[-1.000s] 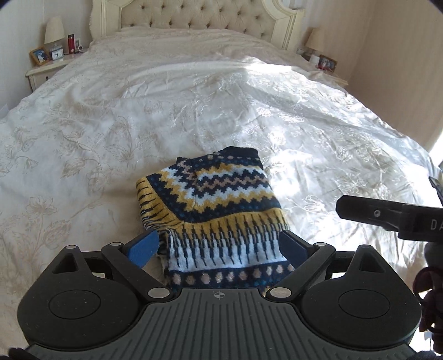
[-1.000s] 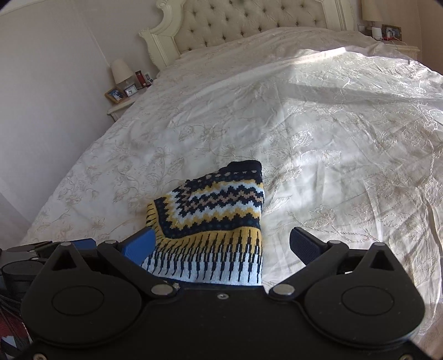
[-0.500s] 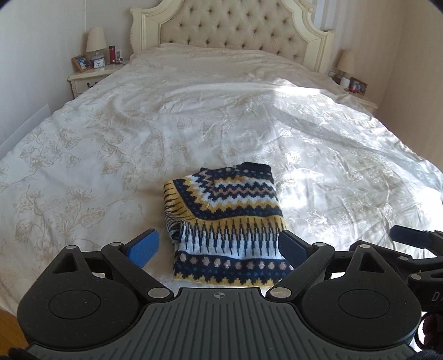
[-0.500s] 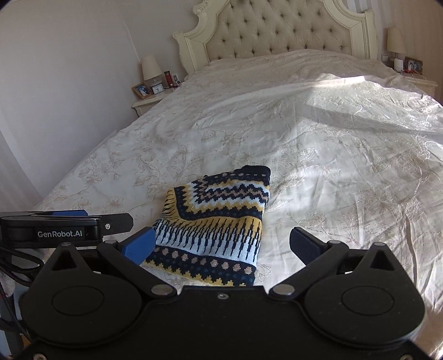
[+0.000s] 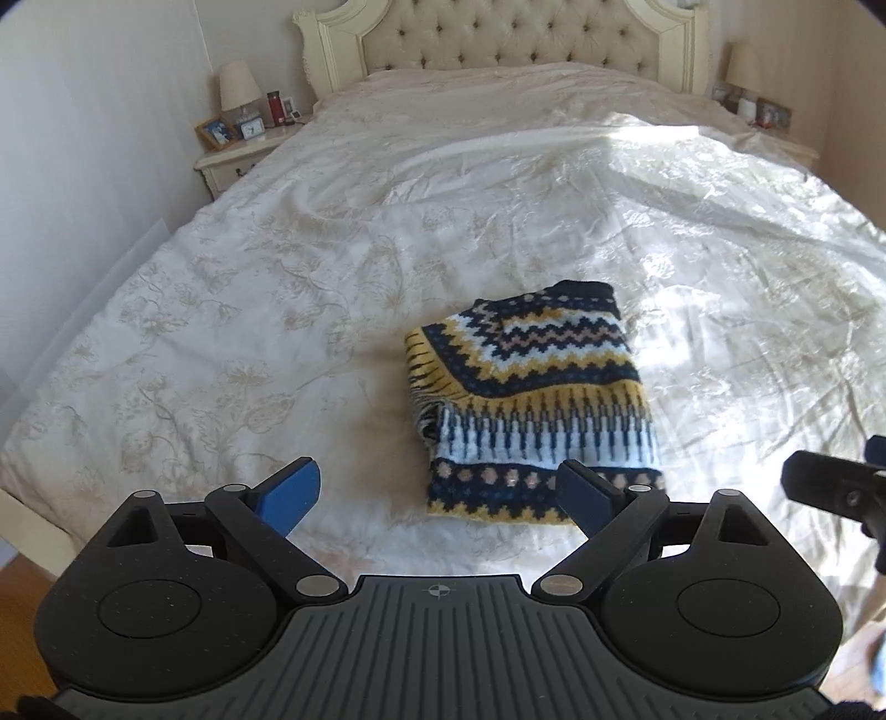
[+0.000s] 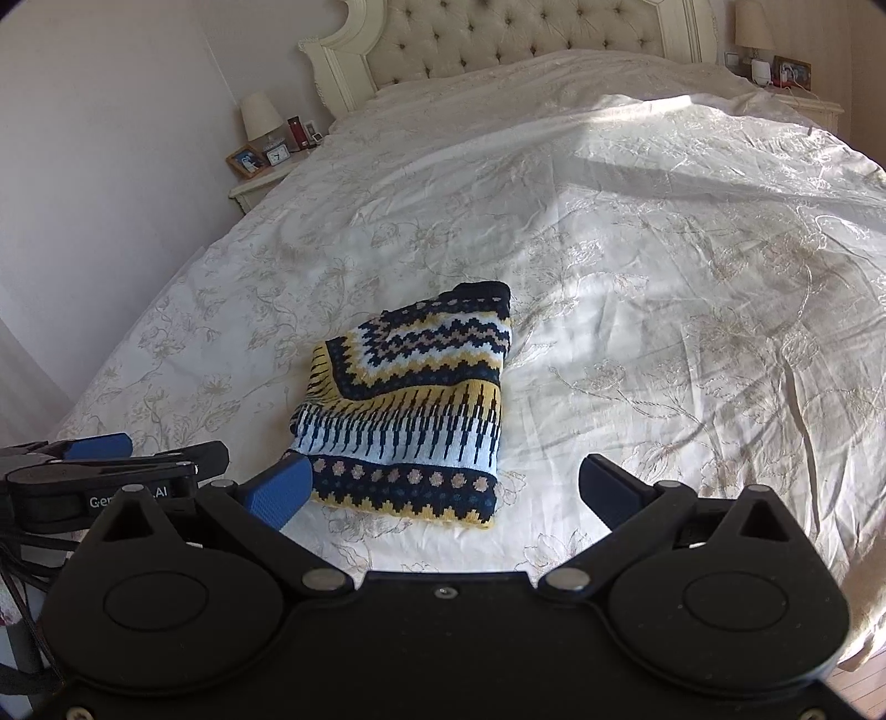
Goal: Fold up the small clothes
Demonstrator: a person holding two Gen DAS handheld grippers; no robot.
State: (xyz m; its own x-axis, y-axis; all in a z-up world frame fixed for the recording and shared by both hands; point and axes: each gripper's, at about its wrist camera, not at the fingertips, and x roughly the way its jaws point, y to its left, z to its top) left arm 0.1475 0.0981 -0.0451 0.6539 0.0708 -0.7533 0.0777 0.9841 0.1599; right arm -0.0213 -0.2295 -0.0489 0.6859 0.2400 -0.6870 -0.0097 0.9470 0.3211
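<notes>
A small knitted sweater (image 5: 531, 404) in navy, yellow, white and tan lies folded into a compact rectangle on the cream bedspread (image 5: 332, 277). My left gripper (image 5: 437, 493) hovers open just short of the sweater's near hem, with nothing between its blue pads. In the right wrist view the same sweater (image 6: 410, 399) lies ahead and slightly left of my right gripper (image 6: 443, 487), which is also open and holds nothing. The left gripper's body (image 6: 111, 471) shows at the left edge of that view.
A tufted cream headboard (image 5: 515, 33) stands at the far end. A nightstand (image 5: 243, 149) with a lamp, clock and photo frame sits at the back left, and another nightstand (image 6: 792, 83) at the back right. Wooden floor (image 5: 16, 576) shows past the bed's near edge.
Both grippers have pulled back and up from the sweater, which now lies whole in view and farther off. The sweater itself has not moved. Both grippers stay open.
</notes>
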